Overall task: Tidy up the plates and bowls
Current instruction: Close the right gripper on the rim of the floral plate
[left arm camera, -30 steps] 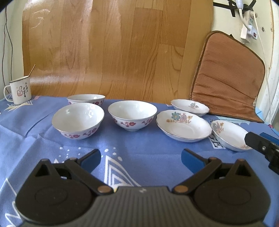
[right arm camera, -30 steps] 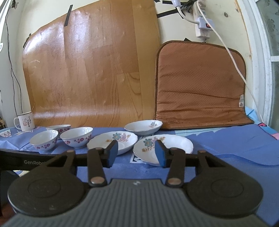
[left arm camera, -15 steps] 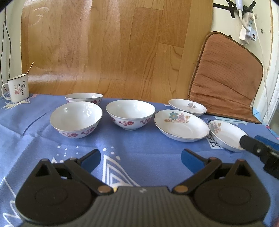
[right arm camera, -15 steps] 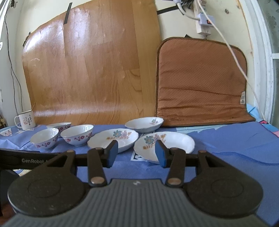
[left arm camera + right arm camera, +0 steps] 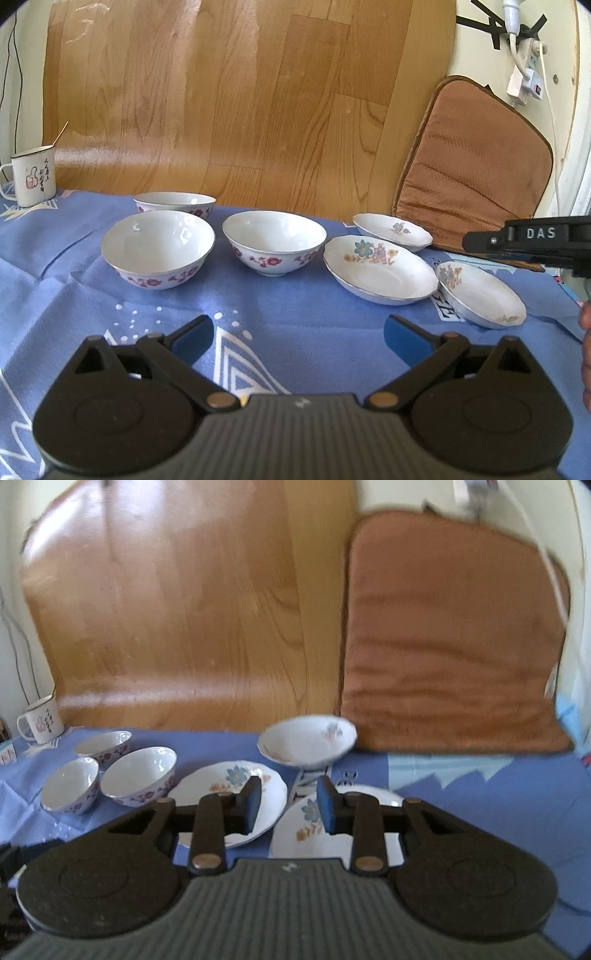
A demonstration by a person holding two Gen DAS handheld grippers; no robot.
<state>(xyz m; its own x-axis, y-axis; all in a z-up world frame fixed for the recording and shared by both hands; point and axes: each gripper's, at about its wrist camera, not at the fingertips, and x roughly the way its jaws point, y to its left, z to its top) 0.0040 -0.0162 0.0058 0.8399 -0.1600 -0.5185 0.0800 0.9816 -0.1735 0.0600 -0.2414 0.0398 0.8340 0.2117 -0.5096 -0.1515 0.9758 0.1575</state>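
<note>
Your blue tablecloth (image 5: 280, 306) is creased and loose under everything, so any dish you drag instead of lifting can catch a fold and tip.

The brown cushion (image 5: 454, 646) leans against the wall right behind the far small plate (image 5: 308, 744); reach too deep there and you may push the plate against it.

Three flowered plates sit to the right. The large middle plate (image 5: 378, 269) lies just beside the near small plate (image 5: 480, 295), rims nearly touching, so if you lift one at a slant its rim may knock the other.

Three white bowls with red flowers stand to the left: the near left bowl (image 5: 159, 247), the middle bowl (image 5: 275, 242) and the back bowl (image 5: 175, 201), close behind the near left one. They are glossy and steep-walled; pinch a rim too lightly and I judge it will slide out.

Your right gripper (image 5: 288, 805) hangs over the gap between the large plate and the near one. Its jaws have just been closing and stand partly shut with nothing pressed between them. That view is blurred, so your aim at a thin rim is uncertain; close now and you may catch only air or chip an edge.

Your left gripper (image 5: 298, 334) waits low over bare cloth, jaws wide apart and empty.

The enamel mug (image 5: 31, 177) stands far left, well apart.
</note>
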